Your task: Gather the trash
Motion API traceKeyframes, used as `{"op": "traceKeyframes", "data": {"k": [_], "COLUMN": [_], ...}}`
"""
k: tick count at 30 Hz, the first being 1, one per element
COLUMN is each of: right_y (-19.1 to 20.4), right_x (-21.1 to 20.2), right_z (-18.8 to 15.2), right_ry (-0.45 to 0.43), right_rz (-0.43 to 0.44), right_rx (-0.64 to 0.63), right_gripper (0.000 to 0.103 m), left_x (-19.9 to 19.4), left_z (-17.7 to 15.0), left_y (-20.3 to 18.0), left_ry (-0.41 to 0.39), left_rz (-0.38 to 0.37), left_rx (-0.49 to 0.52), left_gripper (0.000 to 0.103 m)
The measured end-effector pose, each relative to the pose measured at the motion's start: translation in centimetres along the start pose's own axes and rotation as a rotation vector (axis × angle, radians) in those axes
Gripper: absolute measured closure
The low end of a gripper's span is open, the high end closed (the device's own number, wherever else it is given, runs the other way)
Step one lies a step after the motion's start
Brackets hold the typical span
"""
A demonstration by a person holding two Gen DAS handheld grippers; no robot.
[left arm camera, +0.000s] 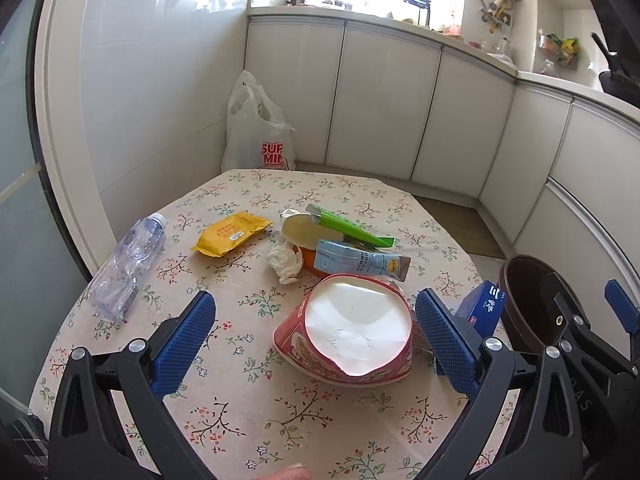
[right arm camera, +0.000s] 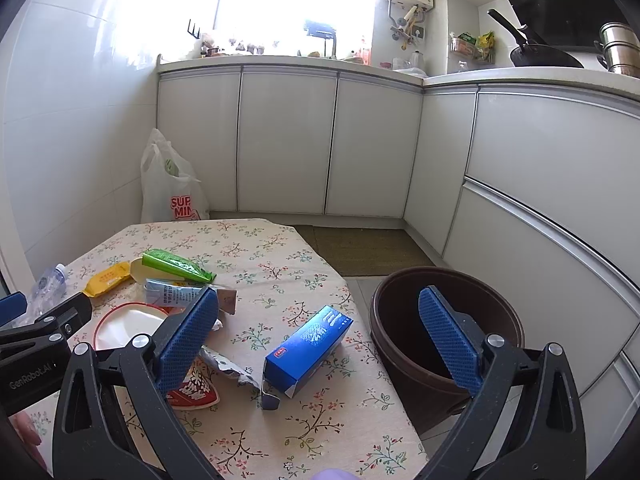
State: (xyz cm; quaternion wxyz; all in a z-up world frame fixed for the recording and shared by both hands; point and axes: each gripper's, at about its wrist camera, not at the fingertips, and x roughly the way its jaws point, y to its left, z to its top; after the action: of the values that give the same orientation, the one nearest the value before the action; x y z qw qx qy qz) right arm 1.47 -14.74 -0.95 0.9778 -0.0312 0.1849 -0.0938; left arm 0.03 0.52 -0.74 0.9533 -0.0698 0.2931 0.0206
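Two hand-held grippers are hovering over a floral tabletop [left arm camera: 248,196] in a kitchen, and both are standing released, fingers spread wide and gripping nothing. The left hand-held gripper [left arm camera: 314,334] is straddling a crushed red paper cup [left arm camera: 352,334], which is lying on its side between the blue pads without clearly touching either. Ahead of this gripper a cluster of trash is sitting together: a crumpled tissue [left arm camera: 285,261], a light blue pouch [left arm camera: 360,264], a green wrapper [left arm camera: 348,226] and a pale lid [left arm camera: 302,229] under it. Further ahead and to its left a yellow packet [left arm camera: 231,233] is lying alone, and far to its left a squashed clear bottle [left arm camera: 128,264] is resting near the tabletop's edge. The right hand-held gripper [right arm camera: 320,338] is facing a blue box [right arm camera: 308,350] with an open end flap, lying between and just ahead of its fingers, with a silver wrapper [right arm camera: 228,364] close to its left finger. To its right, beside the tabletop and lower down, a brown bin [right arm camera: 400,300] is standing on the floor; the visible part of its inside is looking empty. Judging from this, collecting is barely starting: every piece seen is still waiting on the tabletop, and the cup or the box is looking like the first pick.
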Motion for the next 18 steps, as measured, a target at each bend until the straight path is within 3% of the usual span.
{"op": "traceKeyframes", "data": {"k": [18], "right_y": [-0.05], "right_x": [0.31], "right_z": [-0.2], "right_ry": [0.002], "right_rz": [0.006], "right_rx": [0.011], "right_gripper": [0.007], "left_x": [-0.02], "left_z": [-0.56], "left_y": [-0.18], "left_ry": [-0.033], "left_rz": [-0.006], "left_rx": [-0.014], "left_gripper": [0.006]}}
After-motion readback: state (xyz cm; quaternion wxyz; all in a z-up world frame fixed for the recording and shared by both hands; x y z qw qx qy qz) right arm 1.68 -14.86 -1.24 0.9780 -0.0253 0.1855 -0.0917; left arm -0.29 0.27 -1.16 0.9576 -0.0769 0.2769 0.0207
